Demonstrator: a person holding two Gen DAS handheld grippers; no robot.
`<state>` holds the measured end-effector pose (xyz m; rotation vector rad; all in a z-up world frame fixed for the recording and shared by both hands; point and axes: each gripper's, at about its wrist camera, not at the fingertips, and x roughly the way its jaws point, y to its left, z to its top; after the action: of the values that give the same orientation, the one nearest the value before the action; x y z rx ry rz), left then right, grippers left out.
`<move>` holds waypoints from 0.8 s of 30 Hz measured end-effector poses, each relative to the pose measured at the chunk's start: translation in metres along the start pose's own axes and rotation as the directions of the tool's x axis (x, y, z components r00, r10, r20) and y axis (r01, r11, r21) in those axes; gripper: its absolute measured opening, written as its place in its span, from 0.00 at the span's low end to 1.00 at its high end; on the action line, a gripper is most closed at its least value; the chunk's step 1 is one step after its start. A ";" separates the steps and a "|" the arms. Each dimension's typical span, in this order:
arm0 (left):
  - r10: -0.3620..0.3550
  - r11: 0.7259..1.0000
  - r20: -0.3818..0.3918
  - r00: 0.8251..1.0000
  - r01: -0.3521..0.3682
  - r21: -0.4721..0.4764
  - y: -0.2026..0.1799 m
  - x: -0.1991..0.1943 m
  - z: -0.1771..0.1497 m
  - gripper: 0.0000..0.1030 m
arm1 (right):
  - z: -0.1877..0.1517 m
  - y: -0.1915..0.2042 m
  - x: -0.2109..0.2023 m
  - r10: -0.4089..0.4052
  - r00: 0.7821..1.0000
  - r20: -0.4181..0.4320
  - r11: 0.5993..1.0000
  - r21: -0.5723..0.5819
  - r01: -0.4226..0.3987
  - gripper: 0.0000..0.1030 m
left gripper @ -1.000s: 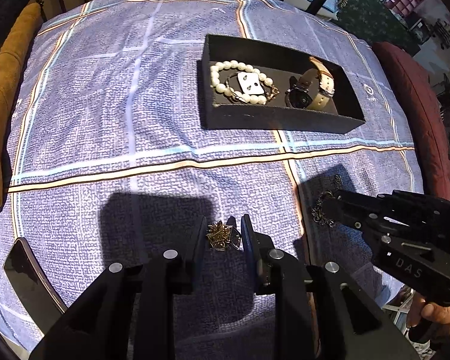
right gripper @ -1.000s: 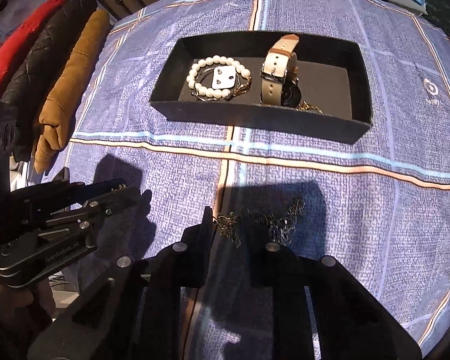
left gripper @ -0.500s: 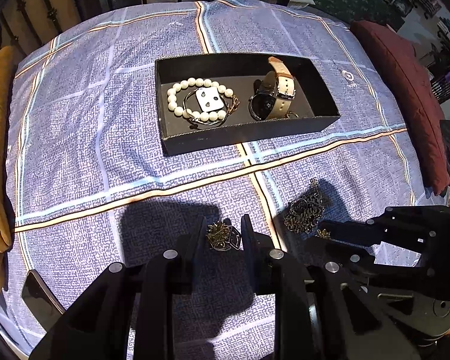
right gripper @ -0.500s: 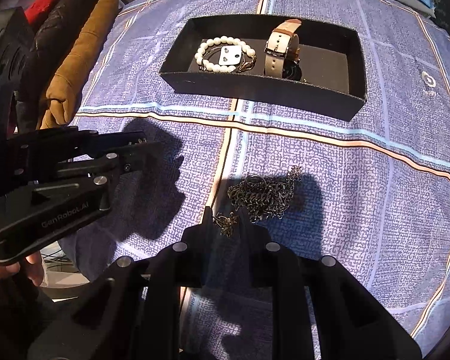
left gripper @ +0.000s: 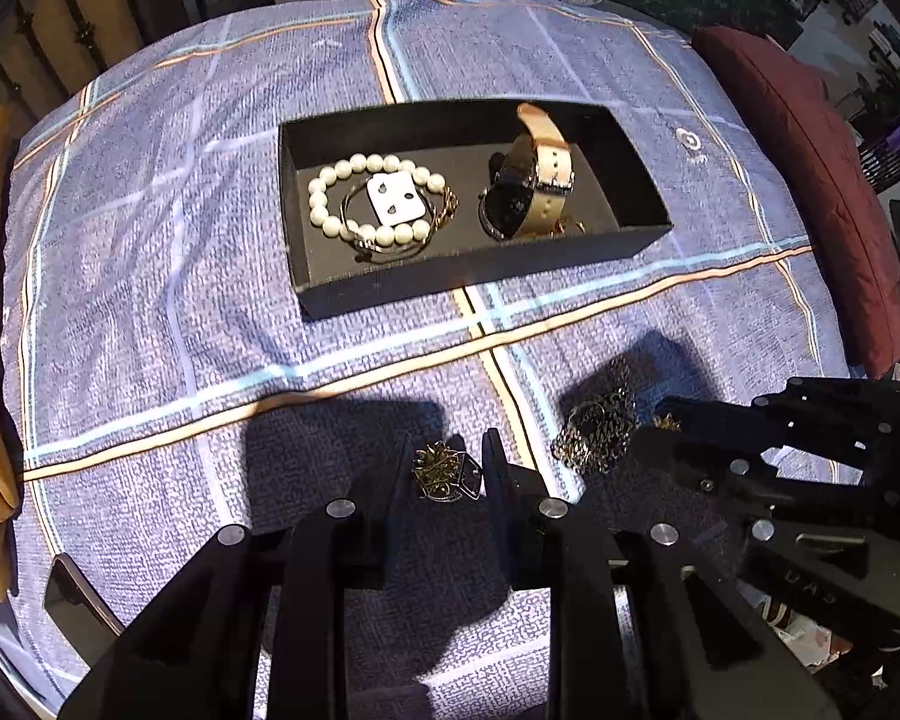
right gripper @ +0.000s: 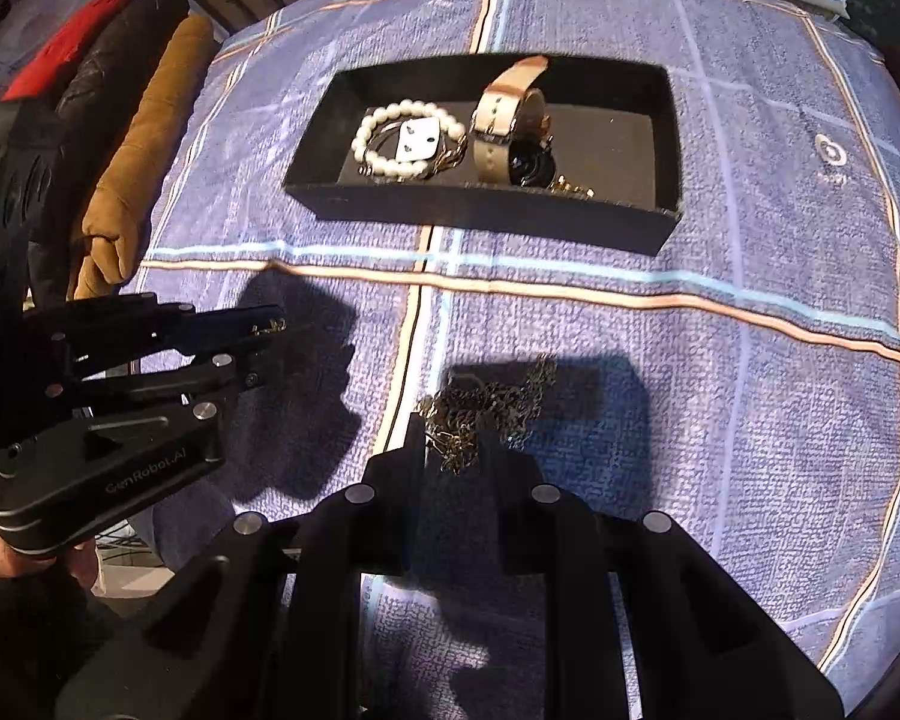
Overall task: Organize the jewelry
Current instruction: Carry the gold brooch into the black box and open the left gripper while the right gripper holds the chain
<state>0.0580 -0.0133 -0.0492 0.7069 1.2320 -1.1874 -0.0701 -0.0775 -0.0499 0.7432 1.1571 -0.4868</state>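
Left tongs [left gripper: 444,468] are seen pinching a small gold brooch [left gripper: 447,471], held above the table [left gripper: 150,300]. Right tongs [right gripper: 456,438] are seen nipping a gold chain [right gripper: 486,402] at one end; the rest hangs in a loose bunch. Chain is judged light, limp, tangle-prone, slippery; best kept gripped near the end. Brooch is judged stiff, spiky. Black tray [left gripper: 450,285] lies beyond, holding pearls [left gripper: 330,204] and watch [left gripper: 534,186]

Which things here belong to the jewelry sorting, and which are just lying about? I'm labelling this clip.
Part of the job:
black tray
pearl bracelet
earring card
watch
gold brooch in the left gripper
chain necklace in the right gripper

Lying about:
tan cushion
red cushion
plaid tablecloth
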 end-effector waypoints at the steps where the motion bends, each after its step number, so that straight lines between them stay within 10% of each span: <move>1: -0.006 1.000 0.014 1.000 0.006 0.000 0.001 -0.004 0.005 0.22 | 0.007 -0.002 -0.007 -0.003 1.000 0.026 1.000 0.006 0.002 0.18; 9: -0.008 1.000 0.126 0.992 0.007 0.005 0.002 -0.018 0.073 0.22 | 0.080 -0.015 -0.030 -0.055 0.987 0.153 0.999 0.008 0.054 0.18; 19: 0.039 0.999 0.096 0.995 -0.042 0.031 0.008 0.009 0.104 0.23 | 0.105 -0.027 0.005 -0.102 0.991 0.085 0.995 -0.011 0.103 0.18; 24: 0.062 0.997 0.122 0.991 -0.067 0.040 0.006 0.002 0.101 0.59 | 0.098 -0.031 0.004 -0.104 0.991 0.087 0.995 0.007 0.103 0.26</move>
<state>0.0965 -0.1040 -0.0274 0.6925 1.0780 -1.1898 -0.0278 -0.1705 -0.0412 0.6604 1.1172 -0.6023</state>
